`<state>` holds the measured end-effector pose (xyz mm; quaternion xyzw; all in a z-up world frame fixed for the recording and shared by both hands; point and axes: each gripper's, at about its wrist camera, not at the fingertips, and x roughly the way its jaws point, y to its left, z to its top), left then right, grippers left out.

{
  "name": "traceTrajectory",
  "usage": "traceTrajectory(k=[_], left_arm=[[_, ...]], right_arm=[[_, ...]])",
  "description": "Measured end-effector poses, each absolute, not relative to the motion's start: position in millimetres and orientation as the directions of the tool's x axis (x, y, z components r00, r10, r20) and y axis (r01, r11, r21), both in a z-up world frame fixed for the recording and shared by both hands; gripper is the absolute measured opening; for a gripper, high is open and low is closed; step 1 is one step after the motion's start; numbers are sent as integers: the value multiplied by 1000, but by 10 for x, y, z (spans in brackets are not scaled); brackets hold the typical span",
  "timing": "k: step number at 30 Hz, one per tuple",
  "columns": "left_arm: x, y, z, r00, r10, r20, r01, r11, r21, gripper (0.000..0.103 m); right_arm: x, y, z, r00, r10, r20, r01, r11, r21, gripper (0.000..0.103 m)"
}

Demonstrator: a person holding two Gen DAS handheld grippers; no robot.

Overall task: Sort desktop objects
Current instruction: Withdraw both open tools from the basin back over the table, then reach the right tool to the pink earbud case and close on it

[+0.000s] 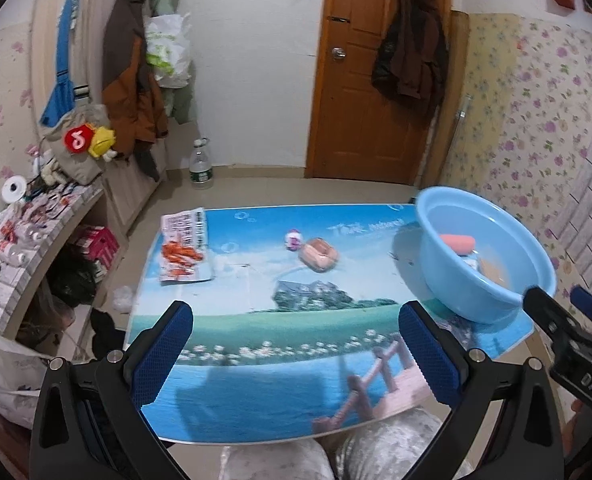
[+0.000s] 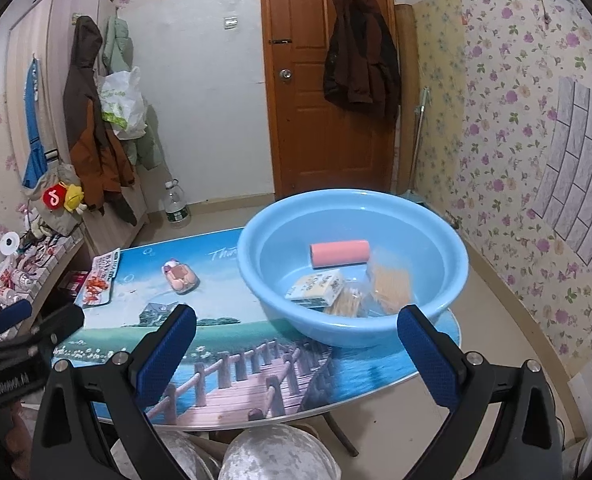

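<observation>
A light blue basin (image 2: 448, 280) stands on the table's right side and also shows in the left wrist view (image 1: 436, 248). It holds a pink roll (image 2: 340, 253), a small white box (image 2: 316, 286) and clear snack packets (image 2: 390, 286). On the table lie a wrapped orange bun (image 1: 319, 255), a small pink-and-white toy (image 1: 293, 239) and a red-and-white snack bag (image 1: 183, 246). My left gripper (image 1: 296, 354) is open and empty above the table's near part. My right gripper (image 2: 296, 354) is open and empty in front of the basin.
The table (image 1: 255, 328) has a lake-and-bridge print. A cluttered shelf (image 1: 27, 224) stands to the left, a water bottle (image 1: 201, 164) on the floor behind, a brown door (image 1: 372, 80) with a coat beyond. My knees are below the table's near edge.
</observation>
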<state>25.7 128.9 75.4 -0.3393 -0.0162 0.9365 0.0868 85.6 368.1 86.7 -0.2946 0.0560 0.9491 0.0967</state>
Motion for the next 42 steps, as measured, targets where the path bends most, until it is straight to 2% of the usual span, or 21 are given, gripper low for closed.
traceTrajectory(k=[7, 26, 40, 42], left_arm=[[158, 944, 737, -763, 120, -635, -63, -992, -111, 103], [-21, 512, 572, -752, 43, -658, 24, -995, -92, 103], [-266, 255, 332, -718, 31, -695, 64, -992, -110, 103], [-296, 227, 293, -713, 32, -701, 66, -991, -113, 103]], right_arm=[[804, 3622, 826, -814, 130, -566, -197, -979, 58, 101], [574, 3191, 805, -871, 75, -485, -89, -996, 4, 101], [260, 2756, 678, -863, -2, -505, 37, -998, -60, 101], [200, 2691, 655, -863, -9, -506, 59, -995, -82, 98]])
